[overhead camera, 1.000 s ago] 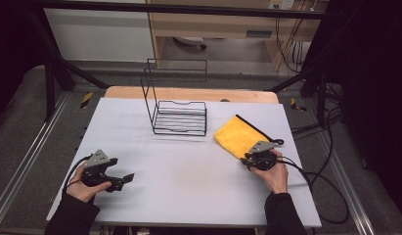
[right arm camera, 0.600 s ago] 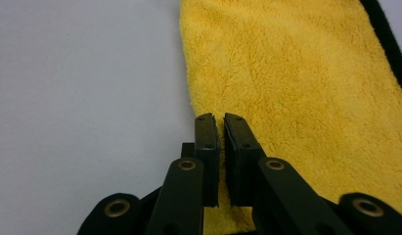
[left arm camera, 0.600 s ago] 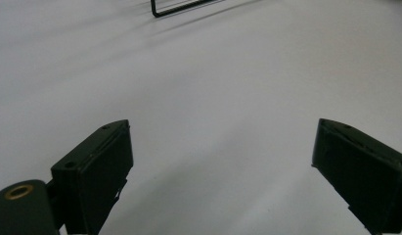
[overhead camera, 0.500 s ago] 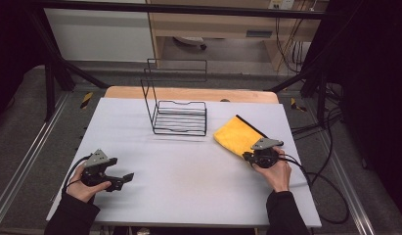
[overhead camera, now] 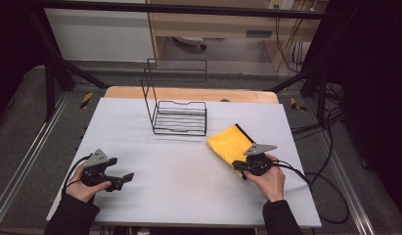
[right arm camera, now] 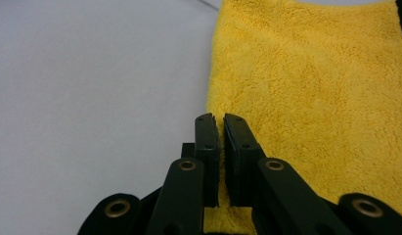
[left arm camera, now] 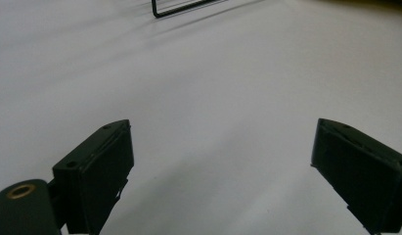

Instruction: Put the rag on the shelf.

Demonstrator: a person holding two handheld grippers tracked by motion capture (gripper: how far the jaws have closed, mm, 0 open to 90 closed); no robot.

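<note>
1. Yellow cloth (overhead camera: 233,144) lies flat on the right half of the white tabletop (overhead camera: 179,196), just right of the black wire rack (overhead camera: 178,115) and nearer than it. A dark strip edges its far right side.
2. Right hand-held gripper (overhead camera: 239,166) sits at the near edge of the yellow cloth, held by the person's right hand (overhead camera: 268,178). A grey three-cornered plate tops its body, and a cable trails off to the right.
3. In the right gripper view, the right hand-held gripper (right arm camera: 220,128) has its jaws pressed almost together, with a thin slit between them. They have just been closing. The jaws lie over the near left margin of the yellow cloth (right arm camera: 316,93); whether a fold of the pile is pinched between them cannot be told.
4. Left hand-held gripper (overhead camera: 124,179) rests low over the near left part of the tabletop, held by the person's left hand (overhead camera: 81,185), well apart from the cloth.
5. In the left gripper view, the left hand-held gripper (left arm camera: 223,166) has its jaws spread wide, with bare tabletop (left arm camera: 213,88) between them. A corner of the wire rack (left arm camera: 184,7) shows at the far edge.
</note>
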